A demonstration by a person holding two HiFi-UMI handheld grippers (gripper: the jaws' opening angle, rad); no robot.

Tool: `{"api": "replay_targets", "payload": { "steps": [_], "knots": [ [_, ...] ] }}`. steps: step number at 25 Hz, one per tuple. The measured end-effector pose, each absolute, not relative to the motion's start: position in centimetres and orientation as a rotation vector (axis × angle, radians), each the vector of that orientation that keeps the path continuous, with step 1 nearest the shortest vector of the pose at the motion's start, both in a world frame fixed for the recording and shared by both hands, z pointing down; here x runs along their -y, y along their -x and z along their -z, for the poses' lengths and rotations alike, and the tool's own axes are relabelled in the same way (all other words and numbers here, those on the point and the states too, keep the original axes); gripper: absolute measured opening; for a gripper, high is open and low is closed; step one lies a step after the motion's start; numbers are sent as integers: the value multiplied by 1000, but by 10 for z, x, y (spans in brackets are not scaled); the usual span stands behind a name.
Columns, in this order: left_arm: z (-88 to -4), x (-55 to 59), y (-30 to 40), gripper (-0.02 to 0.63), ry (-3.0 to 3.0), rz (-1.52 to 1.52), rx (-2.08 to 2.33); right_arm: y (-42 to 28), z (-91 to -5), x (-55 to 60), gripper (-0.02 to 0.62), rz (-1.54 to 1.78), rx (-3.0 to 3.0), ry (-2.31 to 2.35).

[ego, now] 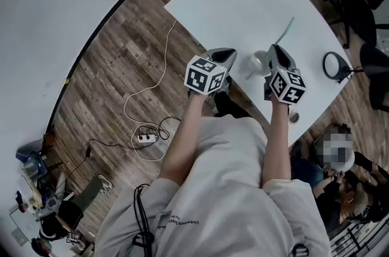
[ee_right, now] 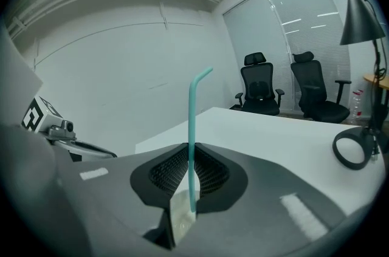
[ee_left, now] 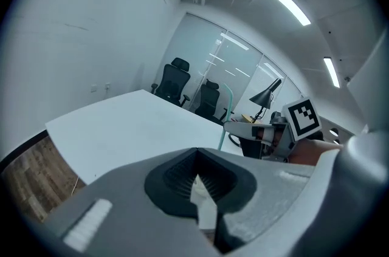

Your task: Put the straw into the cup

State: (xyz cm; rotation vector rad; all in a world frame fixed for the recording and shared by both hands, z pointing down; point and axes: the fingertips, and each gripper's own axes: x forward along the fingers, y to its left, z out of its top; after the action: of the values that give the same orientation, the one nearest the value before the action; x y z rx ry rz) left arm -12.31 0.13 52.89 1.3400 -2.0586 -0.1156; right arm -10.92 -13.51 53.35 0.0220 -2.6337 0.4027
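**Straw clamped, cup just beside**

The white table [ego: 243,0] fills the head view's upper centre. The left gripper [ee_left: 196,180] has its jaws together on nothing I can make out. The right gripper [ee_right: 189,180] pinches the straw [ee_right: 192,128] near its lower end, its long axis upright and its bent tip on top. The cup [ego: 258,62] stands between the grippers, just left of the right one, which looks best placed for the move.

Teal-green on the thin bendy plastic straw [ee_right: 191,128], middle of the right gripper view. Plain white on the flat table top [ego: 243,6], upper middle of the head view. Brown stripy planks on the wooden floor [ego: 121,67], left side. Black-and-white squares on the marker cube [ego: 205,75] of the grey left gripper [ego: 222,56].
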Motion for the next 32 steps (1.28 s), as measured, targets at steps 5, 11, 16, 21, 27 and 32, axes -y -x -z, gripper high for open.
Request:
{"api": "replay_targets", "payload": {
  "steps": [5, 11, 16, 21, 27, 32],
  "knots": [
    [-529, 36, 153, 1, -1456, 53, 1969, 140, -537, 143, 55, -475, 2605, -9],
    [-537, 69, 180, 2, -1577, -25, 1852, 164, -542, 151, 55, -524, 2570, -6],
    [-549, 92, 187, 1, -1737, -81, 1693, 167, -557, 143, 55, -602, 2537, -101],
    [-546, 132, 186, 2, -1895, -149, 1538, 157, -562, 153, 55, -637, 2515, -260],
    [-541, 150, 179, 1, -2049, -243, 1374, 131, -566, 162, 55, -671, 2493, -539],
    [-542, 145, 166, 2, -2146, -305, 1241, 110, -570, 158, 55, -705, 2454, -747]
  ]
}}
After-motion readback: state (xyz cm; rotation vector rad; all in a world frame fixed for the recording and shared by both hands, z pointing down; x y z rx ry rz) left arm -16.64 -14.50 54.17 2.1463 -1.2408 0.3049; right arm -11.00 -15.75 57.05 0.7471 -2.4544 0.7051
